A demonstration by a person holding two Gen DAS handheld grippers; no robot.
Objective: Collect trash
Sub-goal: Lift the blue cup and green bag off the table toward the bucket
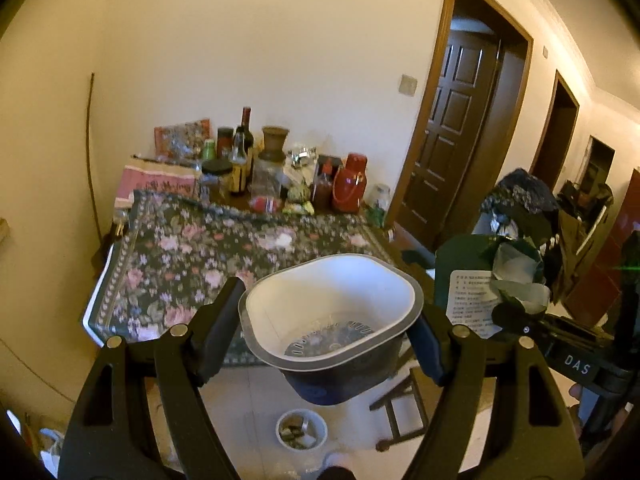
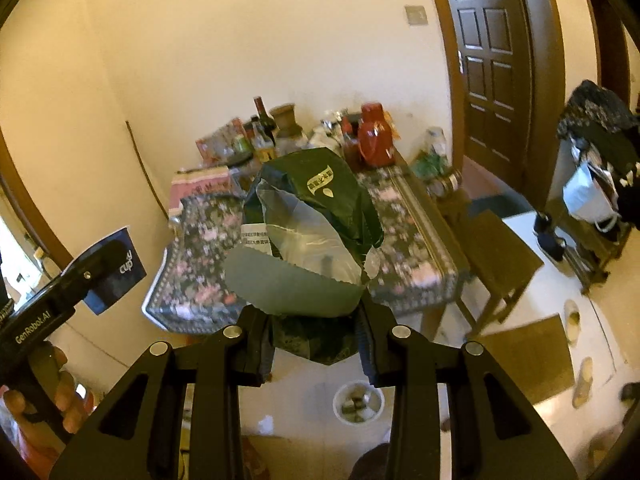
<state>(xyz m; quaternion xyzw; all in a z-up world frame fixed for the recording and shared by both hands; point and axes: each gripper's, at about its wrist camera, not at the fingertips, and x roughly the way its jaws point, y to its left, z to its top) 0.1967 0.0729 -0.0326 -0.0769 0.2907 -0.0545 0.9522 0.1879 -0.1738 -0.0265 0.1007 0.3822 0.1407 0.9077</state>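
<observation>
My left gripper is shut on an empty instant-noodle cup, white inside and dark blue outside, and holds it in the air at the near edge of the floral-cloth table. That cup also shows at the left of the right wrist view. My right gripper is shut on a crumpled dark green foil bag with a torn, silvery inside. The same green bag appears at the right of the left wrist view. A small white trash bin with scraps in it stands on the tiled floor below both grippers.
Bottles, jars and a red thermos crowd the table's far end against the wall. A wooden stool stands by the table. Brown doors, a loaded rack, slippers and a flat piece of cardboard lie to the right.
</observation>
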